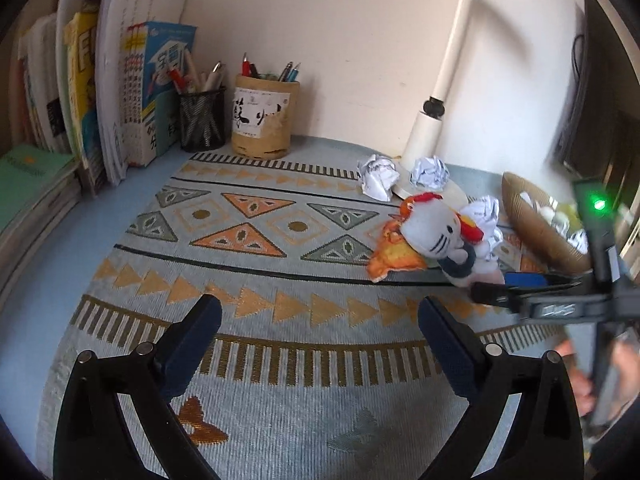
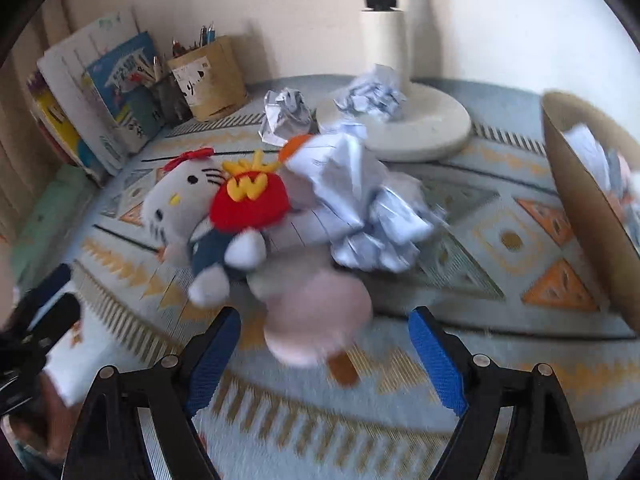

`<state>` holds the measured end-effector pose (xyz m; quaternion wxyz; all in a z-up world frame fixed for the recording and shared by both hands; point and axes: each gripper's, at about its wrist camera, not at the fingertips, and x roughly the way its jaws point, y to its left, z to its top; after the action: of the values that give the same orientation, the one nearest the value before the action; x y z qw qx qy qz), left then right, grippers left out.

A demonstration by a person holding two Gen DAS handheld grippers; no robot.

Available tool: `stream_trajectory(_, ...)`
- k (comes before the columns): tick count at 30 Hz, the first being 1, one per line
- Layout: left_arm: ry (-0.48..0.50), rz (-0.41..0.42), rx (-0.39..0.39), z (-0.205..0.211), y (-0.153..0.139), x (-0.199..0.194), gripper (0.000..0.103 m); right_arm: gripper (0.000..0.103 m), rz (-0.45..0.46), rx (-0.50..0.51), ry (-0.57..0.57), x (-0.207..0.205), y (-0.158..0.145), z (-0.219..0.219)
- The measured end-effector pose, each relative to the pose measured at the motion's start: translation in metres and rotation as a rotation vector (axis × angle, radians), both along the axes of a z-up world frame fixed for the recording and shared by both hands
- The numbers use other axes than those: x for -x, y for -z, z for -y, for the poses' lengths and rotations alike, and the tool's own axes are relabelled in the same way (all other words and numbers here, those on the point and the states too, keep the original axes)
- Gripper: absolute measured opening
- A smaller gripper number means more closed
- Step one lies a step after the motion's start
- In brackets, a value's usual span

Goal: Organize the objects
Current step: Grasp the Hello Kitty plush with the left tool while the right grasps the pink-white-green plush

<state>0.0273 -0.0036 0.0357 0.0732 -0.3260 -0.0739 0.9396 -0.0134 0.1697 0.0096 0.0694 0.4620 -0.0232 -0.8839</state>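
A Hello Kitty plush (image 2: 192, 208) lies on the patterned mat (image 1: 256, 288), also in the left wrist view (image 1: 436, 232). A pink plush piece (image 2: 316, 320) lies just ahead of my right gripper (image 2: 324, 344), which is open with the pink piece between its jaws, not gripped. Crumpled paper balls lie around it: one large (image 2: 368, 208), one by the lamp (image 2: 286, 114), one on the lamp base (image 2: 372, 90). My left gripper (image 1: 320, 332) is open and empty over the mat, left of the toys. The right gripper shows in the left wrist view (image 1: 520, 284).
A white lamp base (image 2: 424, 128) stands behind the paper. A brown paper basket (image 2: 588, 200) with paper in it stands at right. Two pen holders (image 1: 264, 120) and upright books (image 1: 116, 92) line the back left wall. An orange cloth (image 1: 394, 256) lies beside the plush.
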Motion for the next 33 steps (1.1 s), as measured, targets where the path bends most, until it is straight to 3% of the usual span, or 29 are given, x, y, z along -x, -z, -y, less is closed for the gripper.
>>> stream_trajectory(1, -0.002, -0.001, -0.001, 0.0, 0.0, 0.0, 0.099, 0.06, -0.013, -0.021, -0.016, 0.0, 0.0, 0.007)
stream_trajectory(3, 0.002, -0.005, 0.002, -0.001, 0.0, -0.001, 0.099, 0.046, -0.004, -0.026, -0.059, -0.003, -0.003, 0.018)
stream_trajectory(6, 0.01, -0.006, 0.005, -0.003, 0.0, -0.001, 0.099, 0.046, -0.004, 0.332, -0.134, -0.031, -0.022, -0.003)
stream_trajectory(8, 0.01, -0.003, 0.005, -0.003, 0.0, -0.001, 0.099, 0.046, -0.01, 0.402, -0.129, -0.052, -0.029, -0.017)
stream_trajectory(11, 0.018, -0.002, 0.003, -0.003, 0.0, -0.001, 0.099, 0.046, -0.012, 0.352, -0.059, -0.087, -0.029, -0.043)
stream_trajectory(15, 0.021, 0.018, 0.034, -0.009, 0.002, 0.002, 0.099, 0.046, 0.021, 0.119, 0.07, -0.11, -0.011, -0.064)
stream_trajectory(20, 0.117, 0.082, 0.012, -0.024, -0.004, 0.008, 0.099, 0.049, -0.006, 0.109, 0.06, -0.117, -0.001, -0.066)
stream_trajectory(22, 0.177, 0.087, 0.003, -0.039, -0.014, 0.011, 0.099, 0.065, -0.005, 0.125, 0.038, -0.117, -0.002, -0.063)
stream_trajectory(23, 0.216, 0.083, 0.01, -0.049, -0.018, 0.012, 0.099, 0.068, -0.002, 0.133, 0.032, -0.118, -0.003, -0.063)
stream_trajectory(27, 0.324, 0.077, 0.205, -0.105, -0.017, 0.026, 0.098, 0.069, 0.0, 0.072, 0.019, -0.118, -0.004, -0.056)
stream_trajectory(29, 0.375, 0.105, 0.266, -0.125, -0.007, 0.035, 0.082, 0.069, 0.0, 0.049, 0.001, -0.117, -0.005, -0.056)
stream_trajectory(30, 0.399, 0.14, 0.292, -0.133, 0.001, 0.041, 0.058, 0.069, 0.002, 0.034, -0.01, -0.117, -0.005, -0.056)
stream_trajectory(33, 0.39, 0.164, 0.304, -0.139, 0.013, 0.05, 0.057, 0.069, 0.013, -0.019, -0.044, -0.107, -0.005, -0.056)
